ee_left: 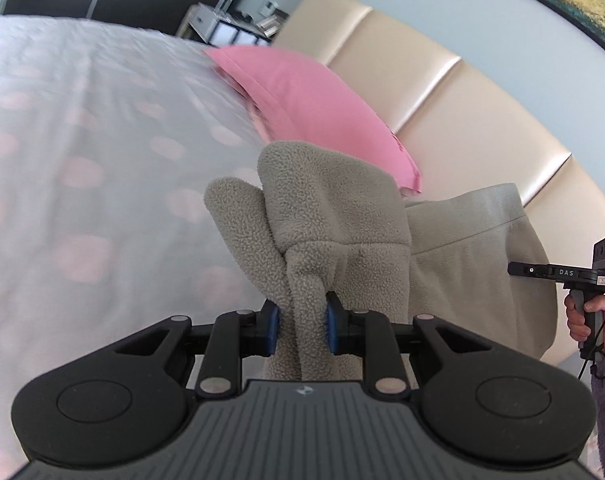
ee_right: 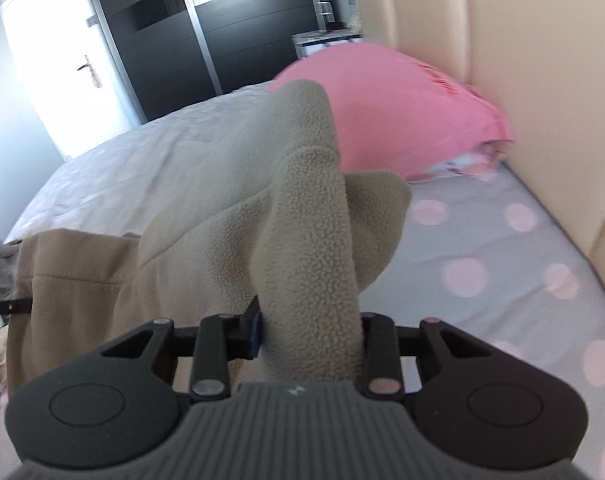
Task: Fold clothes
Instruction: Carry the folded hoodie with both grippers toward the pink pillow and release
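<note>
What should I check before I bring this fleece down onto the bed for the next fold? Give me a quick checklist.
1. Left gripper pinching the beige fleece garment: ok.
2. Right gripper clamped on the fleece: ok.
3. Fabric spread flat between the grippers: not ok, bunched at both.
4. Spotted bedspread ahead free of clutter: ok.
5. Pink pillow apart from the landing spot: cannot tell.
6. Hem hanging even: cannot tell.

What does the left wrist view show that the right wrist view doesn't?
Only the left wrist view shows the person's hand holding the right gripper's handle and a painting above the headboard. Only the right wrist view shows the door and the dark wardrobe. Both show the grey fleece garment clamped, the pink pillow and the dotted bedsheet.
</note>
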